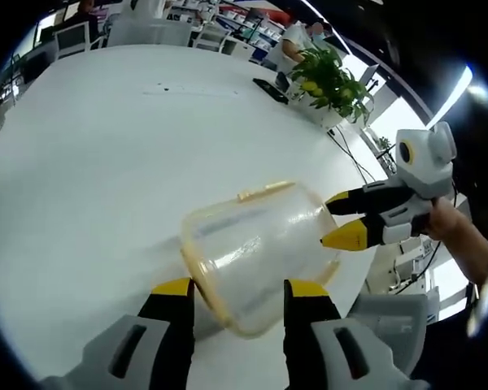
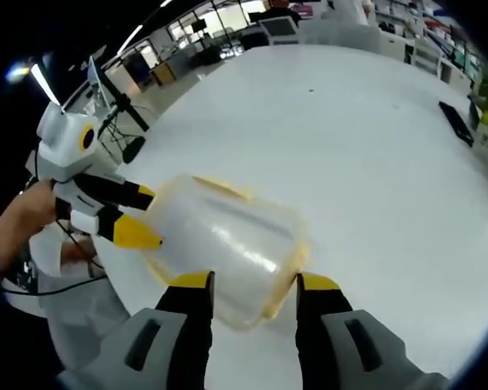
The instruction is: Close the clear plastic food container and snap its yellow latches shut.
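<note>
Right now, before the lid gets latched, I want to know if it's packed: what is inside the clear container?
Nothing shows inside the clear container: through its wall, just the white table. The end near the left gripper is hidden by glare.

Clear, glossy plastic container (image 1: 256, 252) with yellow latches (image 1: 264, 191) on a smooth, matt white table (image 1: 106, 162)
</note>
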### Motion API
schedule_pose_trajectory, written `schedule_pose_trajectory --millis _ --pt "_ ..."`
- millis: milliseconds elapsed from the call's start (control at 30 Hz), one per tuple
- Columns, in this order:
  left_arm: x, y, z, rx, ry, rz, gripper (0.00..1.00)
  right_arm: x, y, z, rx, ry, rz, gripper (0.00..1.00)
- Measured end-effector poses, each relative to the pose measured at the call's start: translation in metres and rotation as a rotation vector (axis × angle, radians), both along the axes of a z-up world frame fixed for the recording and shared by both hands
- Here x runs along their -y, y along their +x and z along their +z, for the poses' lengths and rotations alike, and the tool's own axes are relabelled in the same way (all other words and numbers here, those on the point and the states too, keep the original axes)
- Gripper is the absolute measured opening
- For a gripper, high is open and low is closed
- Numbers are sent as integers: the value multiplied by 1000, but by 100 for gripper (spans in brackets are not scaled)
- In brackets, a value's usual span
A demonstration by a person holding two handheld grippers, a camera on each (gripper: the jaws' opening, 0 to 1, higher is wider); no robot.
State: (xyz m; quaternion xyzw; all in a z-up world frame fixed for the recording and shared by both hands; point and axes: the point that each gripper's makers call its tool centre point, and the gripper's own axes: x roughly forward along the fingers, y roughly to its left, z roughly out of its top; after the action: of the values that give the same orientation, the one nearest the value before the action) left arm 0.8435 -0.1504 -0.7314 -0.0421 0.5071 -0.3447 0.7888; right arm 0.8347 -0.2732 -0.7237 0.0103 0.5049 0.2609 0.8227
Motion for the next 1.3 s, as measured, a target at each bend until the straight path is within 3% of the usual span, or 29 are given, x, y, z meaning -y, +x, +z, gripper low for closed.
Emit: schedule_pose_trajectory --millis 267,800,1067,1300 --pt "-12 -1 1 -5 3 -2 37 -12 -3 0 -5 -7 -5 37" --pt "-13 -5 2 4 17 -11 38 -12 -9 0 14 12 36 40" --pt "-15 0 12 79 39 -57 39 -13 -8 9 50 3 105 43" --pt "-14 3 27 154 52 -126 41 -14 4 25 156 -23 235 40"
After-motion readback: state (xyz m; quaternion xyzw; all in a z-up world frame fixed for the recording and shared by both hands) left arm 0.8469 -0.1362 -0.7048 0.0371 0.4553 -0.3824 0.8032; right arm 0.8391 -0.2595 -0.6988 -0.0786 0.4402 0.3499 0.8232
